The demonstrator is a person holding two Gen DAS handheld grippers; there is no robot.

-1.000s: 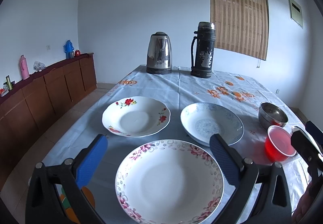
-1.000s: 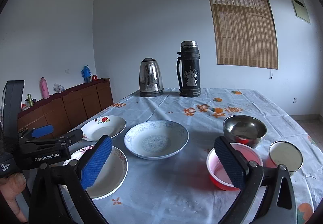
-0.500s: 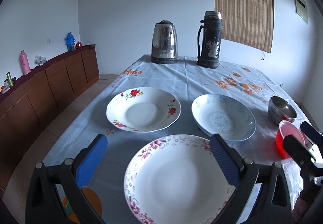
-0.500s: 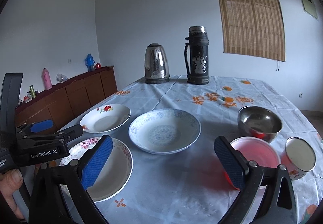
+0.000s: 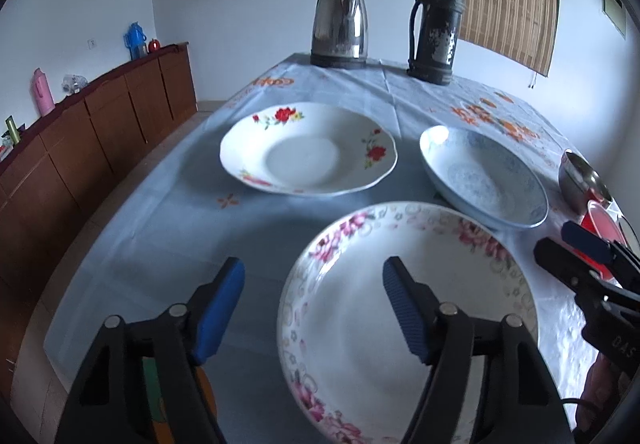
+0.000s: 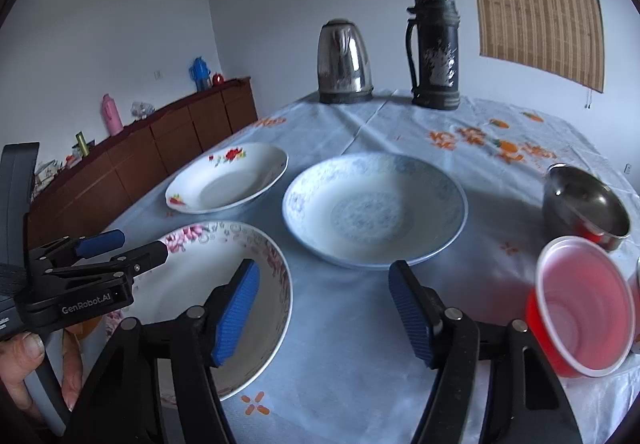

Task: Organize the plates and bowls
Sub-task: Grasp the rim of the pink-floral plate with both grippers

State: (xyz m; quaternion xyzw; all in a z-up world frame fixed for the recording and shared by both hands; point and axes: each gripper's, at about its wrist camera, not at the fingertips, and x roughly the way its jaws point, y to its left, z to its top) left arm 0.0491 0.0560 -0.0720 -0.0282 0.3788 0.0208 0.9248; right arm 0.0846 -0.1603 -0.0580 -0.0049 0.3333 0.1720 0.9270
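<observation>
Three plates lie on the table. A pink-flowered plate (image 5: 404, 308) (image 6: 208, 284) is nearest. A red-flowered plate (image 5: 308, 148) (image 6: 228, 178) lies behind it, and a blue-patterned plate (image 5: 484, 174) (image 6: 374, 208) to its right. My left gripper (image 5: 314, 300) is open and empty, low over the near plate's left rim. My right gripper (image 6: 324, 308) is open and empty, between the near plate and a red plastic bowl (image 6: 582, 304). A steel bowl (image 6: 586, 204) sits behind the red one.
A steel kettle (image 5: 340, 30) and a dark thermos (image 5: 436, 26) stand at the table's far end. A wooden sideboard (image 5: 92, 124) runs along the left wall. The table's left edge (image 5: 132, 188) drops to the floor.
Both grippers have moved forward and lower over the table and have narrowed but stay open. The left now straddles the near plate's left rim.
</observation>
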